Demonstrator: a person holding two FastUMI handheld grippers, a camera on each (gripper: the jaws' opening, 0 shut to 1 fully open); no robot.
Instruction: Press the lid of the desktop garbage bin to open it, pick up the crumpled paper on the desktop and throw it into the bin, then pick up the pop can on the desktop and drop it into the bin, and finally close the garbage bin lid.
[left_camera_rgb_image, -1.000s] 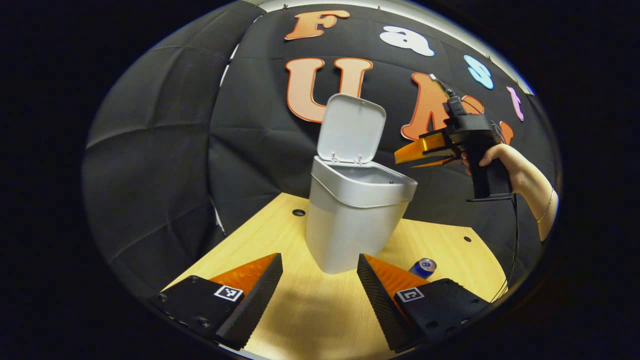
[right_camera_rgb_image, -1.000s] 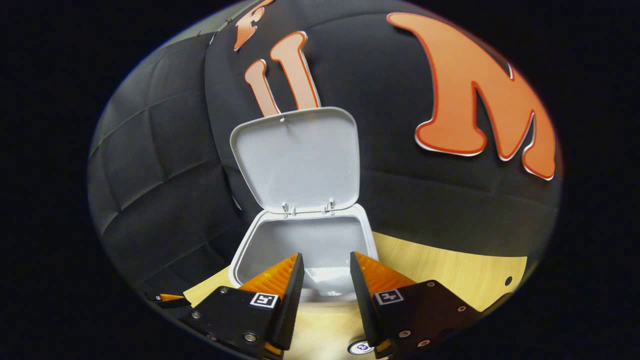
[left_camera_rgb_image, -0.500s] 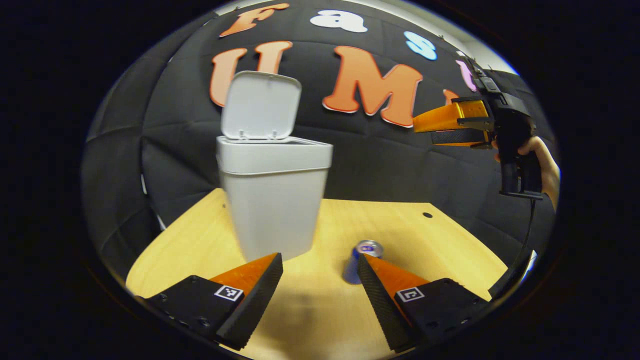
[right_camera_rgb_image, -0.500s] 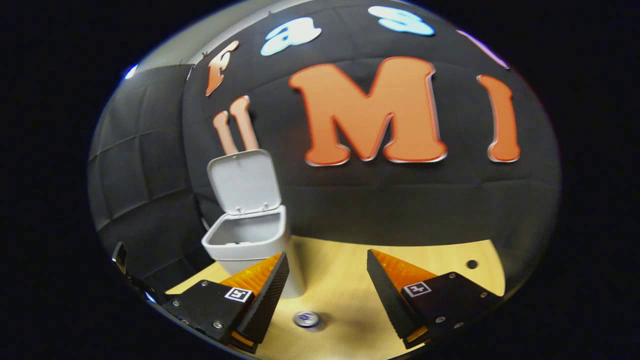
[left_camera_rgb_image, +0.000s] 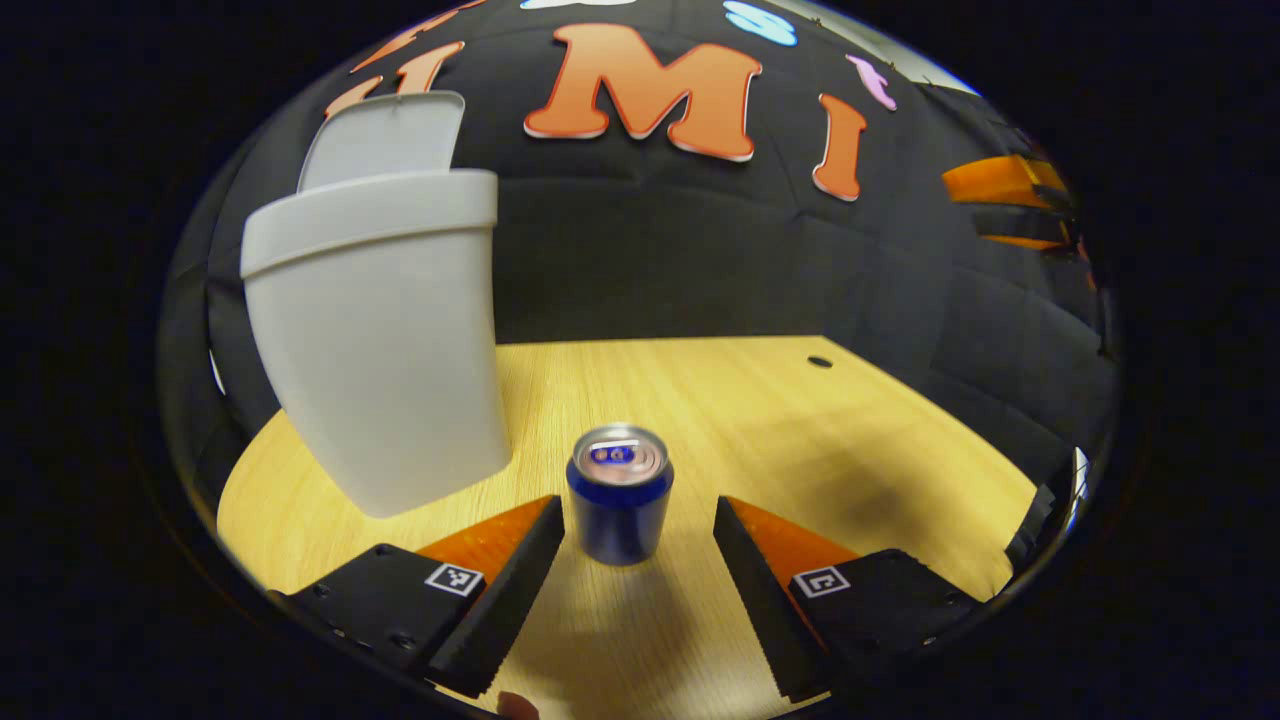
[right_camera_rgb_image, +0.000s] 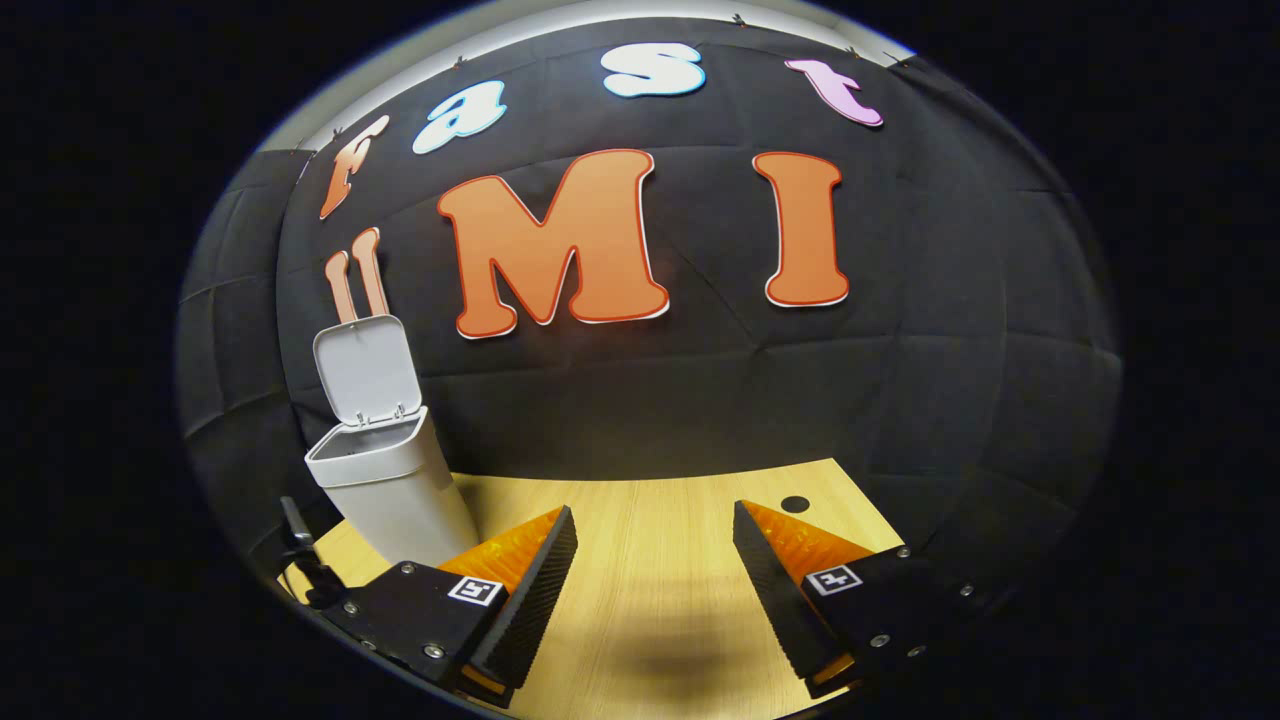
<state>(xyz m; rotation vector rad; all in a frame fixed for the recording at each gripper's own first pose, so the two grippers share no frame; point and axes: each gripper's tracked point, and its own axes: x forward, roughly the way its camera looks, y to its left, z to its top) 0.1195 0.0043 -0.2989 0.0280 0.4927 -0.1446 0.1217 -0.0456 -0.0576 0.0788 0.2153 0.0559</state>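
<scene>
**Left gripper lines up on the can, bin lid already up**

In the left gripper view, the left gripper (left_camera_rgb_image: 638, 545) has its fingers spread wide, and the small blue pop can with a silver top (left_camera_rgb_image: 619, 493) stands upright on the light wooden tabletop (left_camera_rgb_image: 800, 420) just ahead of the gap between them, a little nearer the left finger. Neither finger touches it. The tall grey plastic garbage bin (left_camera_rgb_image: 380, 340) stands at about ten o'clock from the can, close beside it, with its grey hinged lid (left_camera_rgb_image: 385, 135) raised. No crumpled paper lies on the tabletop, so the paper step looks done and picking up the can is the step in hand.

To do it well, the gripper should go forward until the can sits centred between the fingers, shifting slightly toward nine o'clock first, then close on the can's middle rather than its rim. A thin can may dent or tip if caught off-centre, and the bin wall nearby leaves little room on that side.

The right gripper view gives what the left cannot: from higher and farther off it looks into the bin's open mouth at nine o'clock. There the right gripper (right_camera_rgb_image: 655, 555) holds nothing, its fingers also spread, above bare tabletop.
</scene>
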